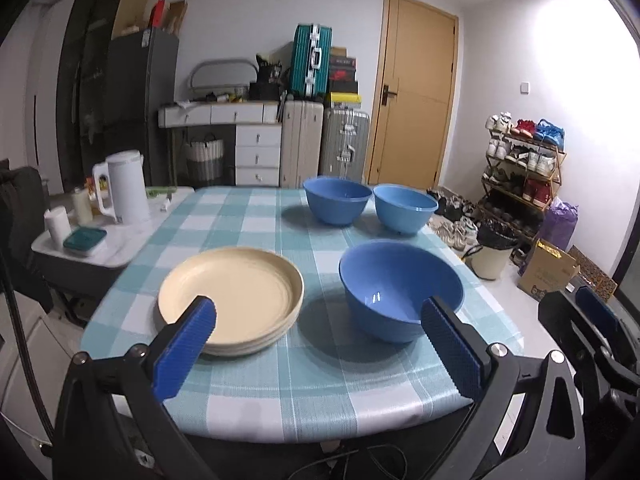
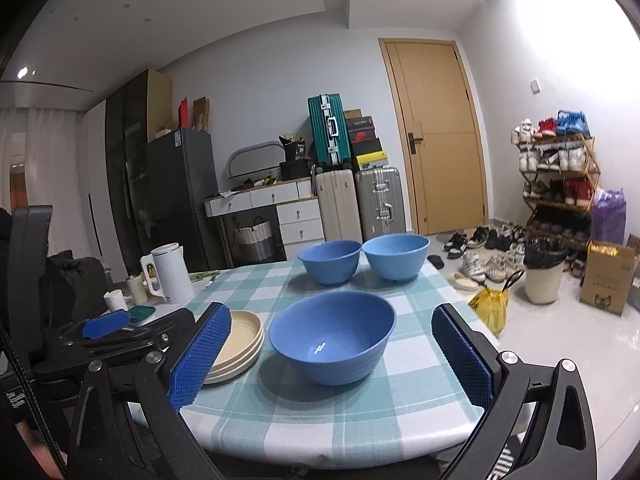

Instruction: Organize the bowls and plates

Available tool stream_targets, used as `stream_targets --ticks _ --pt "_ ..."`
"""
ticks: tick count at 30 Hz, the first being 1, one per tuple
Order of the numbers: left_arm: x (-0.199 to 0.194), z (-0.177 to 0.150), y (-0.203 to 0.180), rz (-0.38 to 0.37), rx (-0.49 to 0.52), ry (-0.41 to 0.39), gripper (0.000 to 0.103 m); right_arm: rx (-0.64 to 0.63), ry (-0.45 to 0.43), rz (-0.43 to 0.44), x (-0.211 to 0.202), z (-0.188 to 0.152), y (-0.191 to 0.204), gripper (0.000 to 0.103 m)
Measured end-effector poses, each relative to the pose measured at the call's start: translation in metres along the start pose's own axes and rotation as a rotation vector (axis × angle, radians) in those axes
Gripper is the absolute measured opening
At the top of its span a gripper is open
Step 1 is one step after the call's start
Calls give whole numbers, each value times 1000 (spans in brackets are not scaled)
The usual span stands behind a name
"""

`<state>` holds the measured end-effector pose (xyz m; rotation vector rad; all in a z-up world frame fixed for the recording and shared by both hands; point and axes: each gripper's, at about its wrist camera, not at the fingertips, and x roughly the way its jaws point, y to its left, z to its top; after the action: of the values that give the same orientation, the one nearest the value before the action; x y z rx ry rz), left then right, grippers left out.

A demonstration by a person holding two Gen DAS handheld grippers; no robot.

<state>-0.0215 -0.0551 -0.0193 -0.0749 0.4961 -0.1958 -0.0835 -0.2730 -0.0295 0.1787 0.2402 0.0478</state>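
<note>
Bowls and plates sit on the checked table (image 1: 256, 380); both grippers, left (image 1: 318, 322) and right (image 2: 332, 342), hang spread and empty at its near edge, plate stack (image 1: 230, 298) beside near bowl (image 2: 332, 340), two bowls (image 1: 337, 200) (image 1: 405, 208) touching behind

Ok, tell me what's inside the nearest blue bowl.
The nearest blue bowl looks empty: bare blue inside with a small light glint. Its near inner wall is hidden behind the rim.
</note>
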Motion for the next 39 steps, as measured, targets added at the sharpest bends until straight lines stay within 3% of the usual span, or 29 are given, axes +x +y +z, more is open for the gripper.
stream_targets --ticks 5,19,22,26,29,33,37,39 --pt "3 -1 3 46 -20 18 103 1 42 23 9 -3 3 102" --pt "-27 9 4 30 -21 -46 103 -110 -57 17 -25 28 13 102" --pt "-30 23 8 14 -19 -51 103 -144 -59 20 -19 32 7 102" --pt "-37 53 14 -19 13 -125 103 -149 -51 -9 -6 44 -8 102" --pt "-22 74 16 -24 43 -96 103 -165 -88 -5 -2 57 -15 102" --pt "24 109 22 -86 71 22 103 -227 -117 -24 15 85 -19 102" --pt "82 142 30 -49 81 96 103 -247 -79 37 54 124 -23 102" --pt "125 160 35 -12 81 162 103 -262 -68 22 76 141 -23 102"
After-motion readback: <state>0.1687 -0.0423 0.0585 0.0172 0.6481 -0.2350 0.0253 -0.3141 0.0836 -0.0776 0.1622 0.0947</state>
